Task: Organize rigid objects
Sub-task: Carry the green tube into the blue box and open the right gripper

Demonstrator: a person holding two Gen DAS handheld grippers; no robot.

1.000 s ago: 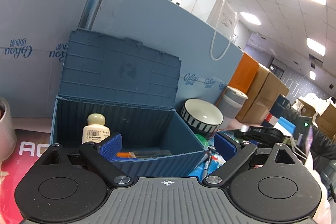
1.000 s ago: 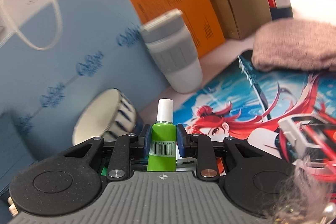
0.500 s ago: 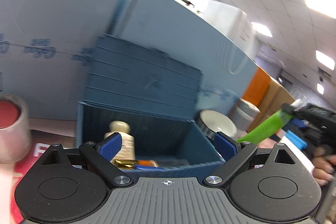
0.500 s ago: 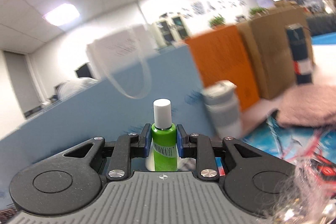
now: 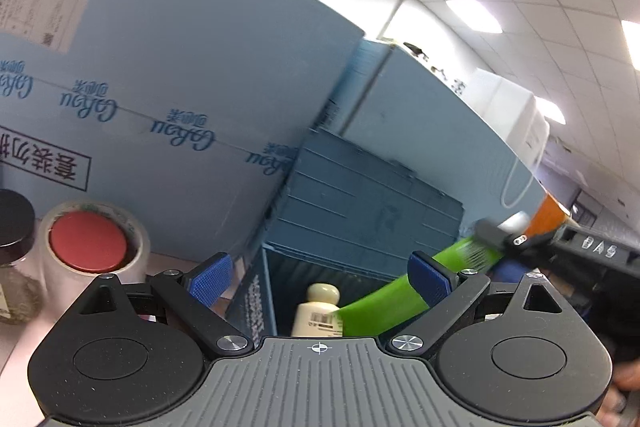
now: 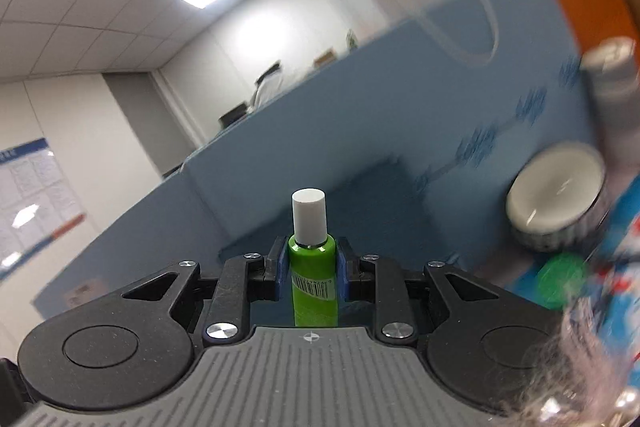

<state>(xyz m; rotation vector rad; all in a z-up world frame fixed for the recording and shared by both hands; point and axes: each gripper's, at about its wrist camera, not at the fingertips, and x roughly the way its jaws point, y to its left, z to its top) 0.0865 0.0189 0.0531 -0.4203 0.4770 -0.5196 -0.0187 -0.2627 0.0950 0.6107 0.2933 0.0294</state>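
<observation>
Right gripper (image 6: 312, 269) pinching green bottle (image 6: 313, 283), bottle slanting over open blue box (image 5: 360, 227) rim — left gripper (image 5: 320, 279) spread, unloaded, cream bottle (image 5: 318, 311) inside near wall.

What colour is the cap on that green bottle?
White, on the green bottle; clearest in the right wrist view.

Overhead ceiling panels (image 5: 474, 15) light both views brightly, blown out to white glare. Strong fisheye bending and dark vignette in the corners. Motion blur smears the right side of the right wrist view; green bottle (image 6: 313, 281) stays sharp.
</observation>
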